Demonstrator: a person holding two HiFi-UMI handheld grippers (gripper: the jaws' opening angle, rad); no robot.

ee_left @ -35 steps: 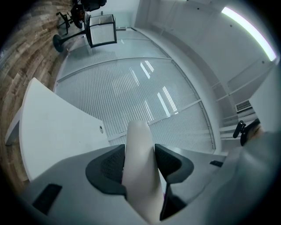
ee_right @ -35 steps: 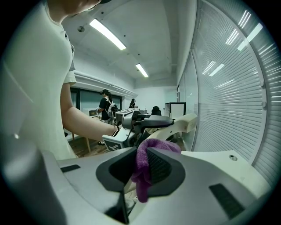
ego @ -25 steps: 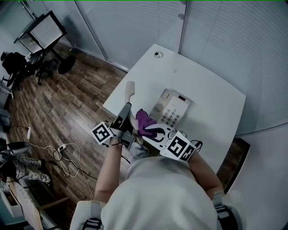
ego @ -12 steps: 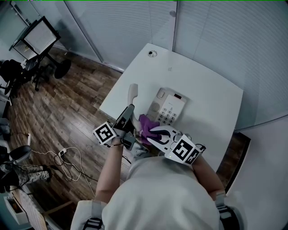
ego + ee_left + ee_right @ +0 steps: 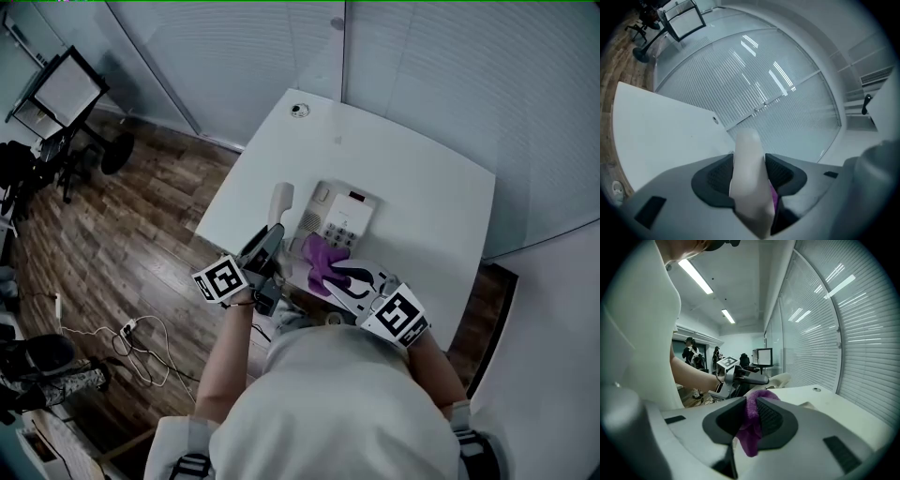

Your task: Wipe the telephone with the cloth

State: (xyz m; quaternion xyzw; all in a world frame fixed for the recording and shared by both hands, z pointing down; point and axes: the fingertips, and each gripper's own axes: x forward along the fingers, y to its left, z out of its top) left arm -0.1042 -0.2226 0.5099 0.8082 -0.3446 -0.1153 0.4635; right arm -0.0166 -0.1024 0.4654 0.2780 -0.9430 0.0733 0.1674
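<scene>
**Telephone (image 5: 343, 212) on the table, handset (image 5: 280, 204) off it in the left gripper (image 5: 749, 171), cloth (image 5: 323, 259) in the right gripper (image 5: 751, 418)**

Biggest thing first: the white table (image 5: 441, 202) fills the middle of the head view. The telephone sits on it toward the near-left side, keypad (image 5: 336, 227) facing up. One base and one handset, and they're apart. The handset is off its cradle, just left of the base, with its far end pointing away from the person. Whether that far end rests on the table can't be told.

On to the tools. The left gripper has the handset by its near end. Its jaws stand wide, the cream handle fills the gap, and both inner faces lie against it.

The right gripper's jaws are nearly together, pinched on a fold of the purple cloth. The cloth bunches up past the tips and hangs below them. From above, it sits at the near-left corner of the base, beside the keypad. Whether it touches the casing can't be made out. A sliver of purple also shows under the handset in the left gripper view.

The count is two grippers, each with one marker cube, left (image 5: 221, 279) and right (image 5: 401, 316). There is one cloth and one telephone.

Smaller bits: a round fitting (image 5: 299, 110) is set in the table near its far corner. On the wood floor (image 5: 141, 216) beyond stand a monitor (image 5: 66, 89) on a stand and a loose tangle of cables (image 5: 141, 330).
</scene>
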